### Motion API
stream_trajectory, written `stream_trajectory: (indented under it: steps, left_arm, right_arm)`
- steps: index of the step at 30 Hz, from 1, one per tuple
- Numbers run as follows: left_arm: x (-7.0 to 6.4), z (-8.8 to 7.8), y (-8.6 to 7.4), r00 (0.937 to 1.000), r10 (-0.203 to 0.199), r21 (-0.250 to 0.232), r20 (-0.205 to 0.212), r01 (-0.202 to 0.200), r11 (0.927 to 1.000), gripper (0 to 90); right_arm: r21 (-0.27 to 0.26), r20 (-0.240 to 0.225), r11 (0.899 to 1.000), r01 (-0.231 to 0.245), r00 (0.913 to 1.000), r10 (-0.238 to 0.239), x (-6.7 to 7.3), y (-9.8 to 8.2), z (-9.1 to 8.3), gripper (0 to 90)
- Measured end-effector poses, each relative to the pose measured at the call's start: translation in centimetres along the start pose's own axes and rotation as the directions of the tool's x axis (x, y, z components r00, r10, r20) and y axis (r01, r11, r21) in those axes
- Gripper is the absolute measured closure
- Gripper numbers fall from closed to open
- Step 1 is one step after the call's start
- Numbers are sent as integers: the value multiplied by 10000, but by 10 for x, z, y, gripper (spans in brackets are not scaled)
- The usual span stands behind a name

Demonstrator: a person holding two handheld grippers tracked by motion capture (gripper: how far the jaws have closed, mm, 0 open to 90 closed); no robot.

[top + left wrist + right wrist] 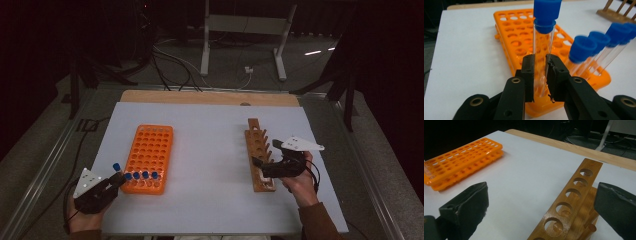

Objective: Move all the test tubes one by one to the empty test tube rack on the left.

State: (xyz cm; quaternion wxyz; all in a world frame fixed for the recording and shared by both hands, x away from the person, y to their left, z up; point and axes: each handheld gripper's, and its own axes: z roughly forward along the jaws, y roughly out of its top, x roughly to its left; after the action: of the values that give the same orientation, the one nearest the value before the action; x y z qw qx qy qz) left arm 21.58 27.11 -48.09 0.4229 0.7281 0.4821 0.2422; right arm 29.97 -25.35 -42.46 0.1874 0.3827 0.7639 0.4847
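Gripping a blue-capped tube (543, 50) in left gripper (540, 75) by orange rack (148, 158), near the table's (210, 205) left edge, for transfer; holding right gripper (541, 207) wide, bracketing wooden rack (571, 202).

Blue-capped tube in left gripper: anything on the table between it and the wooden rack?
Nothing visible. The left gripper holds the blue-capped tube by the orange rack; bare white table runs across to the wooden rack, where the right gripper sits open around it.
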Motion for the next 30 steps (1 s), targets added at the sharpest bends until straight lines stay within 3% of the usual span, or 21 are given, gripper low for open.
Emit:
stream_trajectory:
  steps: [2, 11, 17, 20, 21, 25, 30]
  left_arm:
    - [-2, 3, -1, 9998, 207, 289, -78, -205, 9994, 781]
    - [-3, 4, -2, 9994, 329, 435, -96, -325, 9985, 783]
    - [-6, 6, -4, 9975, 699, 814, -116, -688, 9943, 784]
    - [-6, 5, -4, 9977, 651, 800, -167, -636, 9948, 769]
    - [-5, 4, -4, 9982, 583, 704, -156, -571, 9959, 729]
    - [-4, -4, -1, 9984, 567, 94, -58, -567, 9983, 723]
    - [-6, -2, -1, 9973, 736, 392, -73, -732, 9965, 779]
  right_arm:
    - [-5, 5, 10000, -6, 10000, 6, 0, 0, -1, 0]
    - [-17, 53, 10000, -74, 10000, 74, -2, -2, -3, 0]
    - [-7, 34, 10000, -72, 10000, 72, -1, -2, -2, 0]
    - [8, 15, 10000, -52, 10000, 52, 0, -2, -1, 0]
    - [9, 9, 10000, -44, 10000, 44, 0, -3, -1, 0]
    - [12, 9, 10000, -77, 10000, 77, -1, -3, -2, 0]
    - [43, 18, 10000, -68, 10000, 68, -1, -5, -3, 1]
